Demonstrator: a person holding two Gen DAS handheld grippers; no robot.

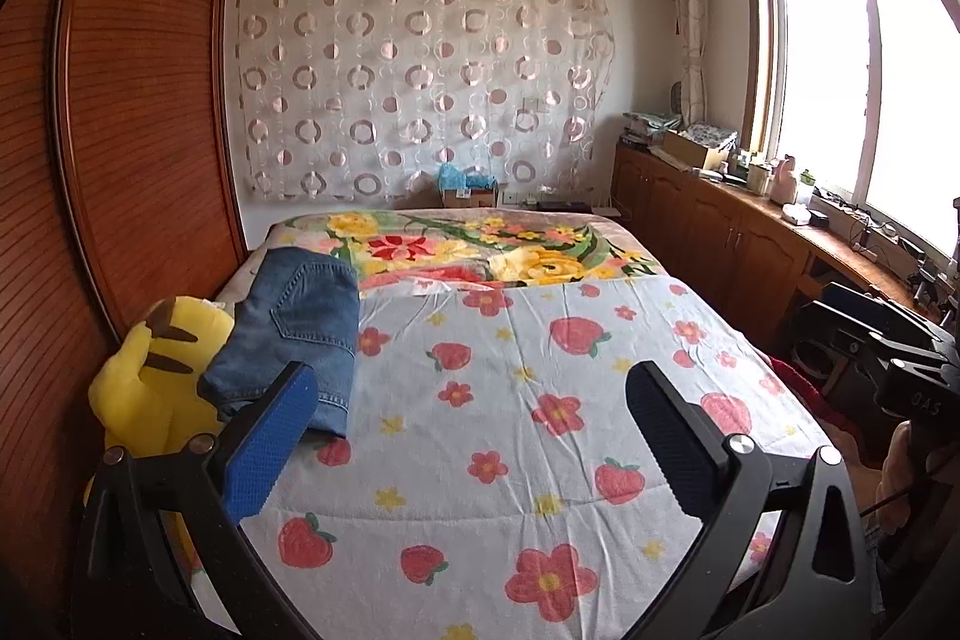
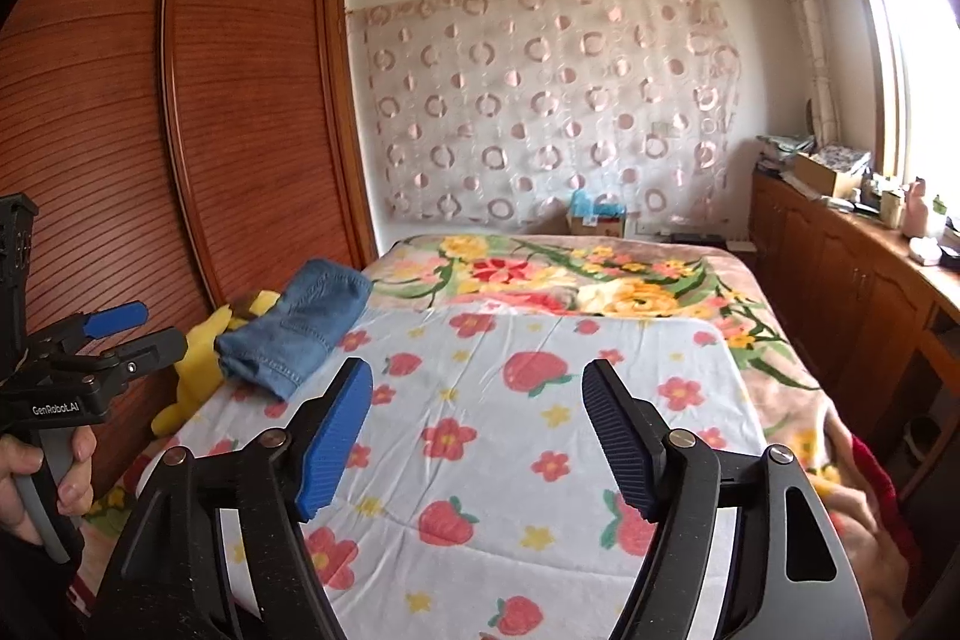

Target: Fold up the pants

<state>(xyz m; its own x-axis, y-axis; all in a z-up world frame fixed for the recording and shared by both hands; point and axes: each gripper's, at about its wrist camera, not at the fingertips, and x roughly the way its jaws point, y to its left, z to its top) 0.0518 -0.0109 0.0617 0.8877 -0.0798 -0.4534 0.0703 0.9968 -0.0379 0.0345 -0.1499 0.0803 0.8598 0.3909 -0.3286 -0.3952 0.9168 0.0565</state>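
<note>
Nearest to you, your left gripper (image 1: pixel 474 424) hangs over the strawberry quilt (image 1: pixel 510 436) with its jaws spread wide and nothing between them. Your right gripper (image 2: pixel 477 430) does the same at the bottom centre of its own view, jaws apart and empty. At the lower left of the right wrist view you can see your left hand (image 2: pixel 36 478) wrapped around the other tool's handle.

Further up, at the left middle of both views, the pants (image 1: pixel 294 328) lie as a compact blue denim bundle on the quilt's left edge, partly resting against the yellow plush toy (image 1: pixel 150 382). Neither gripper touches them.

Judging by that neat, layered stack, your folding looks finished, or nearly so. At most a final tidy or squaring of the bundle seems left.

Beyond lies the floral blanket (image 1: pixel 480 244).
</note>
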